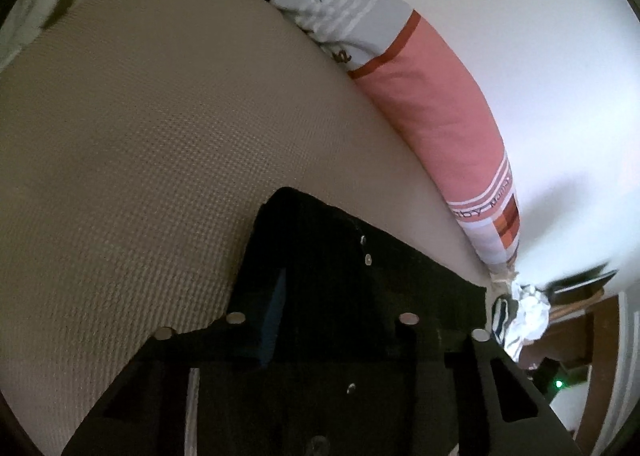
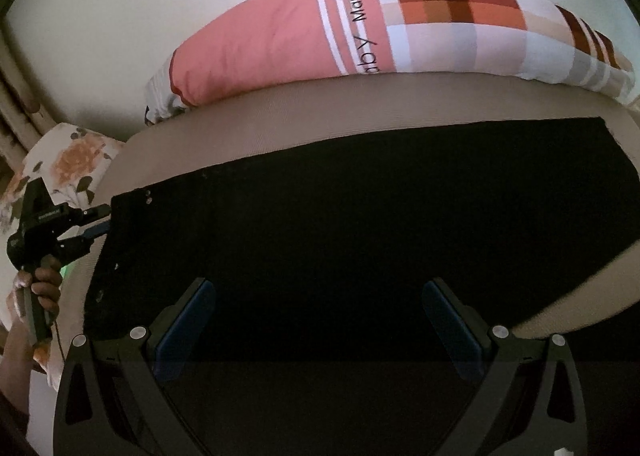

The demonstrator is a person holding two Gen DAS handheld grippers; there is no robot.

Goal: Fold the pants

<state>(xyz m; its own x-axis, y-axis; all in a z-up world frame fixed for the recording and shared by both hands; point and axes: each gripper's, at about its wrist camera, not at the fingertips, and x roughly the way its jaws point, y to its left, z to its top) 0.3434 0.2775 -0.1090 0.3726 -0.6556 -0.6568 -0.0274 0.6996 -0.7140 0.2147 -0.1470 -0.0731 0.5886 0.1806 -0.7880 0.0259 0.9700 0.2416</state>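
Two grippers frame what we see. Our landmark is the black pants (image 2: 360, 224), a dark, matte, roughly rectangular slab of cloth spread flat on the beige bed cover (image 1: 140, 160), whose weave shows a fine waffle-like grid. Small pale rivets dot the pants near their left edge.

Our right gripper (image 2: 320, 320) hangs over the near part of the pants, its two fingers with blue pads (image 2: 188, 320) set wide apart and nothing between them.

Our left gripper (image 2: 98, 222) sits at the left edge of the pants, its black fingers nearly together on the hem there; in its own view the dark cloth fills the space beside the one blue pad (image 1: 276, 312) we can make out, so it looks clamped on the pants. The left hand (image 2: 42, 288) wraps the handle.

Beyond the far edge of the pants lies a long, plump pink bolster pillow (image 2: 272, 40) with white stripes and a checked orange-brown end, against a plain white wall (image 2: 120, 16). Left of the pants is a floral-printed cushion (image 2: 76, 160).
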